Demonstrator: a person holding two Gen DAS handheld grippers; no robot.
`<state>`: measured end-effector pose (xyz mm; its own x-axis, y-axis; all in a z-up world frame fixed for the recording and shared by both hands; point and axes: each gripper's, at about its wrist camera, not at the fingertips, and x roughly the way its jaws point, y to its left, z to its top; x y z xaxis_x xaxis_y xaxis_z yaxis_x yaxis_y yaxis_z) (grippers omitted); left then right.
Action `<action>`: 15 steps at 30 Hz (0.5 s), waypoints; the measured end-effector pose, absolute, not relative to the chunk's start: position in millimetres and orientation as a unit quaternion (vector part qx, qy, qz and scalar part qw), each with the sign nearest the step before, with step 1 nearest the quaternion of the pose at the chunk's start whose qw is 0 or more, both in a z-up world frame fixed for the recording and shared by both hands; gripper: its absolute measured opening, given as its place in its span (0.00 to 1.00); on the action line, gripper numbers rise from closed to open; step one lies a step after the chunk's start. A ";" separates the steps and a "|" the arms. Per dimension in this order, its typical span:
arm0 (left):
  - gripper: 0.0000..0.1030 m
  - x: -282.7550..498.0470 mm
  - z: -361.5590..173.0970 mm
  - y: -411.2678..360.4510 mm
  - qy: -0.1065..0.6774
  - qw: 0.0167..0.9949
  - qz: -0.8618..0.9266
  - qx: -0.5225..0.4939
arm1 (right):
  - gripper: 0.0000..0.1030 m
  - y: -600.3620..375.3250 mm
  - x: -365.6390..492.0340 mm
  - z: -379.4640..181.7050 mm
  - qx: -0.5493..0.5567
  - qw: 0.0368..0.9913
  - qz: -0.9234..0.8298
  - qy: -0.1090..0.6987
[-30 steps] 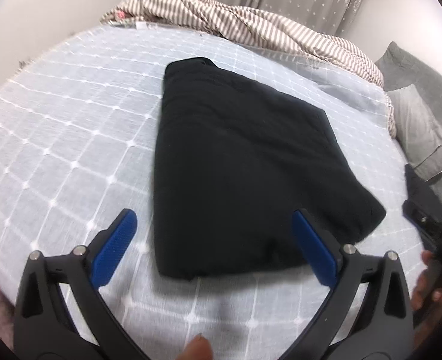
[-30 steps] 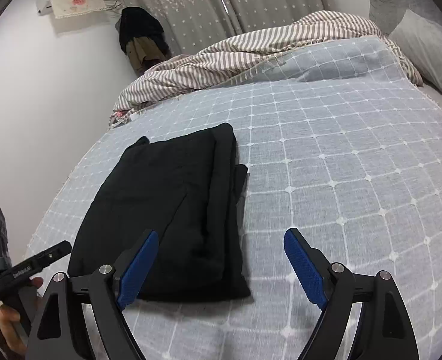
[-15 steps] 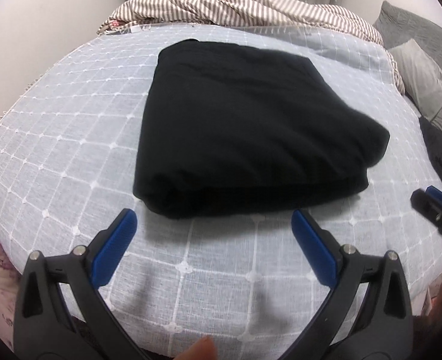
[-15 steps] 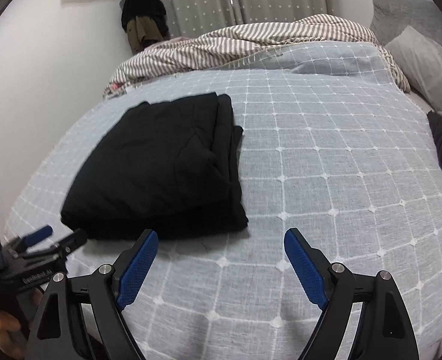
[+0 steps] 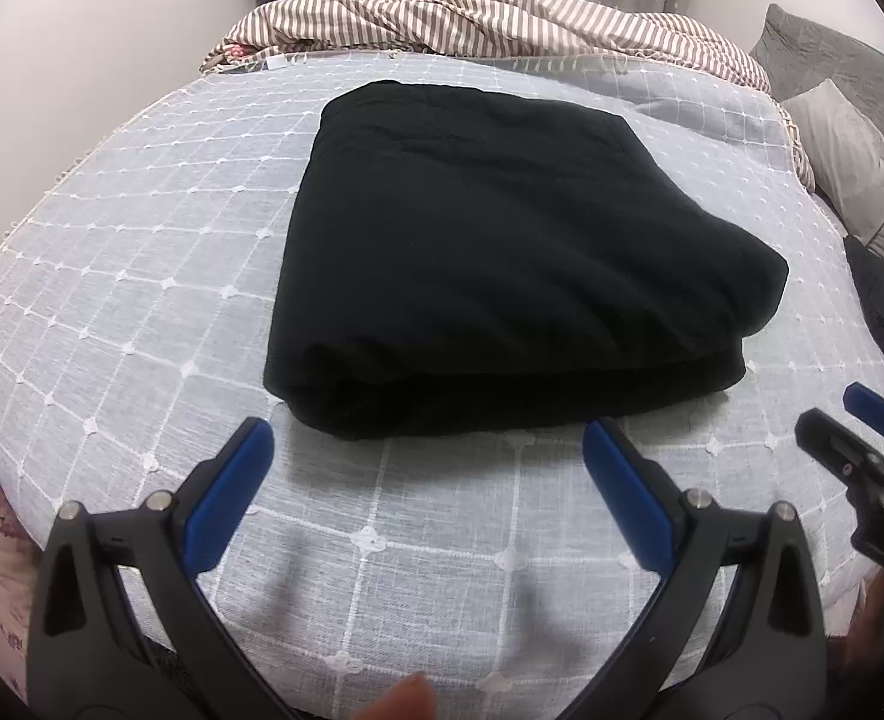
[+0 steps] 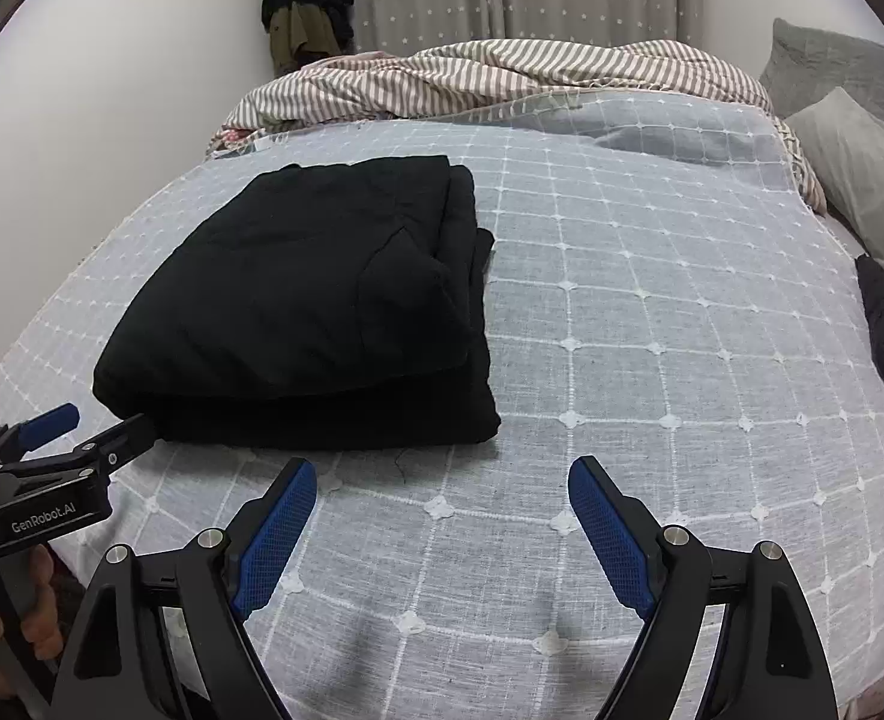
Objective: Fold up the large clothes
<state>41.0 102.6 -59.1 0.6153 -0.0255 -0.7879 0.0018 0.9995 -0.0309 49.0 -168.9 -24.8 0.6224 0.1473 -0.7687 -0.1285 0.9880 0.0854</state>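
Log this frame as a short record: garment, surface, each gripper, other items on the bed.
garment: black garment, folded into a thick rectangle, lying flat
surface: bedspread, pale blue with white grid
left gripper: open, empty, short of the garment's near edge
right gripper: open, empty, over bare bedspread
other: striped blanket bunched at far side; grey pillows at right
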 end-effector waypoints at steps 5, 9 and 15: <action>0.99 40.8 -58.6 103.1 0.436 0.900 -0.006 -0.011 | 0.85 -164.7 52.7 -29.2 0.003 0.899 0.075 0.432; 0.99 41.8 -58.7 104.3 0.438 0.899 -0.007 -0.013 | 0.85 -162.8 55.1 -32.1 0.003 0.897 0.077 0.436; 0.99 42.3 -58.6 104.7 0.438 0.899 -0.010 -0.012 | 0.85 -161.3 57.9 -34.5 0.006 0.895 0.076 0.440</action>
